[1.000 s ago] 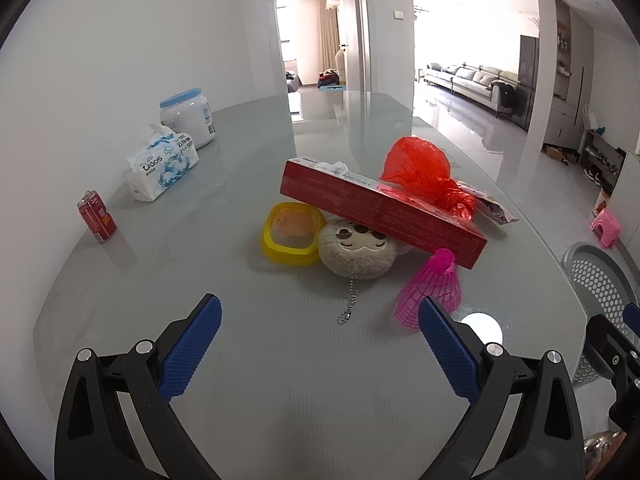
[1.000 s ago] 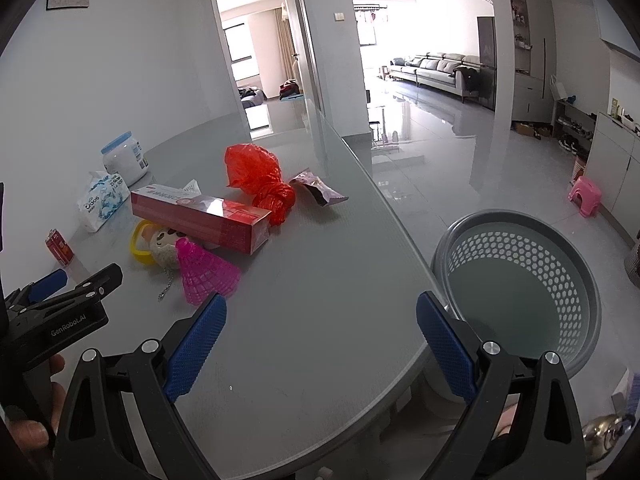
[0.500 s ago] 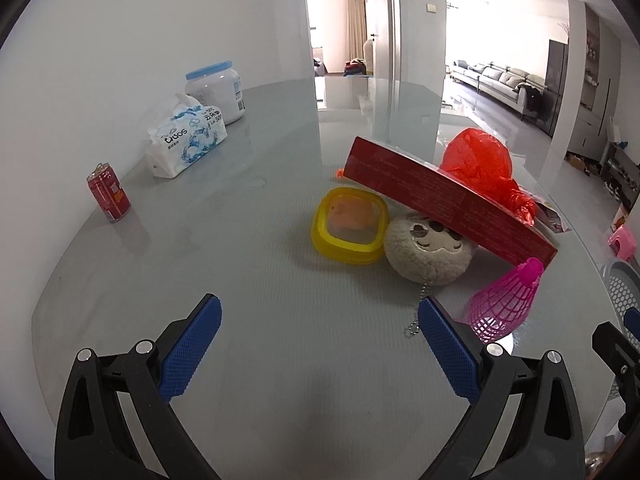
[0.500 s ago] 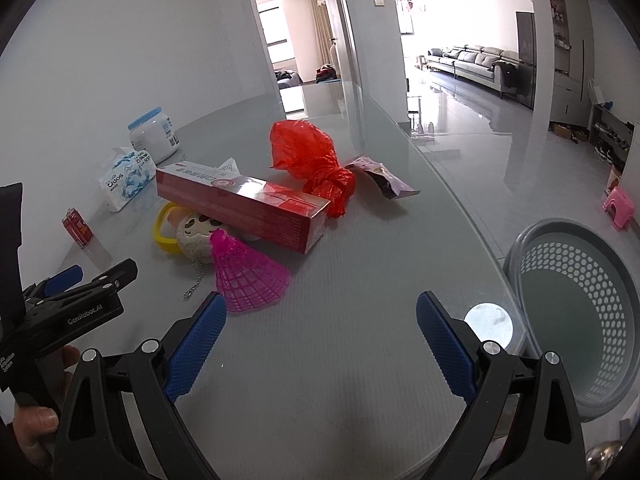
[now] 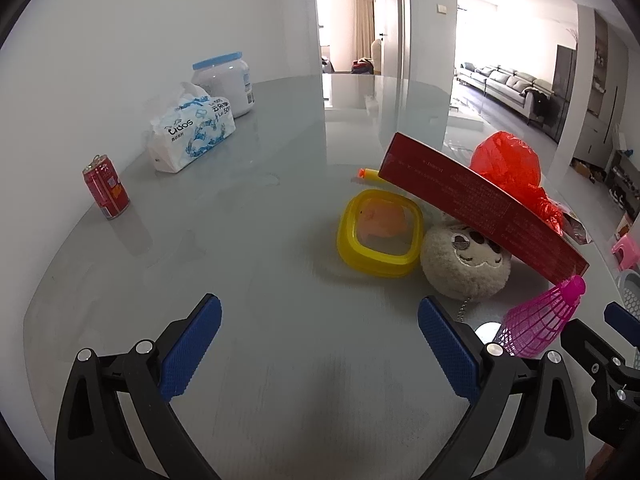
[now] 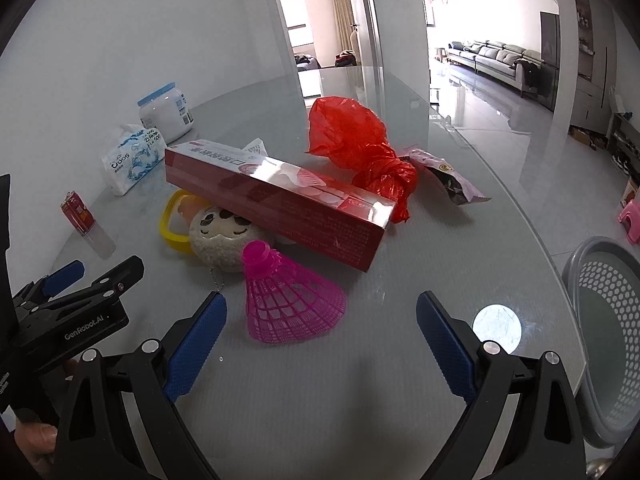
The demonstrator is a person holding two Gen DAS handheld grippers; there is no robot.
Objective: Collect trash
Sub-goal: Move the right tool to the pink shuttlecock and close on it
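A long red box point(image 6: 280, 204) lies across a plush ball toy point(image 6: 222, 238) and a yellow container point(image 5: 378, 236) on the grey table point(image 5: 260, 360). Behind it sit a crumpled red plastic bag point(image 6: 356, 148) and a pink snack wrapper point(image 6: 448, 176). A pink plastic shuttlecock point(image 6: 288, 296) lies just ahead of my right gripper point(image 6: 320, 336), which is open and empty. My left gripper point(image 5: 318, 346) is open and empty too, short of the yellow container. A red can point(image 5: 106, 190) stands at the table's left edge.
A tissue pack point(image 5: 192, 132) and a white jar with a blue lid point(image 5: 224, 84) stand by the wall at the left. A grey perforated bin point(image 6: 604, 332) sits on the floor beyond the table's right edge. A pink stool point(image 6: 630, 216) is farther off.
Both grippers have swung left and come nearer to the pile. The bin has slid to the right edge of the right wrist view, and the shuttlecock now lies just before the right fingers.
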